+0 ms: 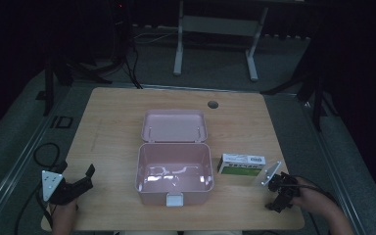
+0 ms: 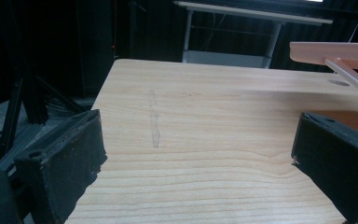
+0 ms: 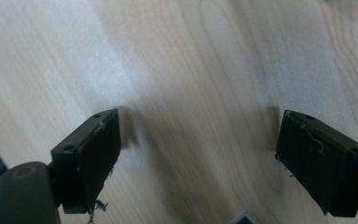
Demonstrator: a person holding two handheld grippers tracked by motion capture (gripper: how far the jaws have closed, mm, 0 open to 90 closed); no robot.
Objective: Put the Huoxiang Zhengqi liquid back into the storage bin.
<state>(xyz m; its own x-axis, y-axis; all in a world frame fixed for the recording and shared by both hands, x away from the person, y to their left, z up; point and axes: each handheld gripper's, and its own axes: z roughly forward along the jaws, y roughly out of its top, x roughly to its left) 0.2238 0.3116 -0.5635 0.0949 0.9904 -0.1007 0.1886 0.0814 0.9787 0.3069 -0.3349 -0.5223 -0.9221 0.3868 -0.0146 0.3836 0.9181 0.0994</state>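
Overhead, a pale wooden table [image 1: 112,122] stands in a dark room.

Room dim, surroundings near black; table [image 1: 117,122] lit from above. Glare patches inside pink box [image 1: 174,171]. Right gripper view soft, slightly motion-blurred; jaws cast short shadows. Left gripper view sharper, jaws out of focus.
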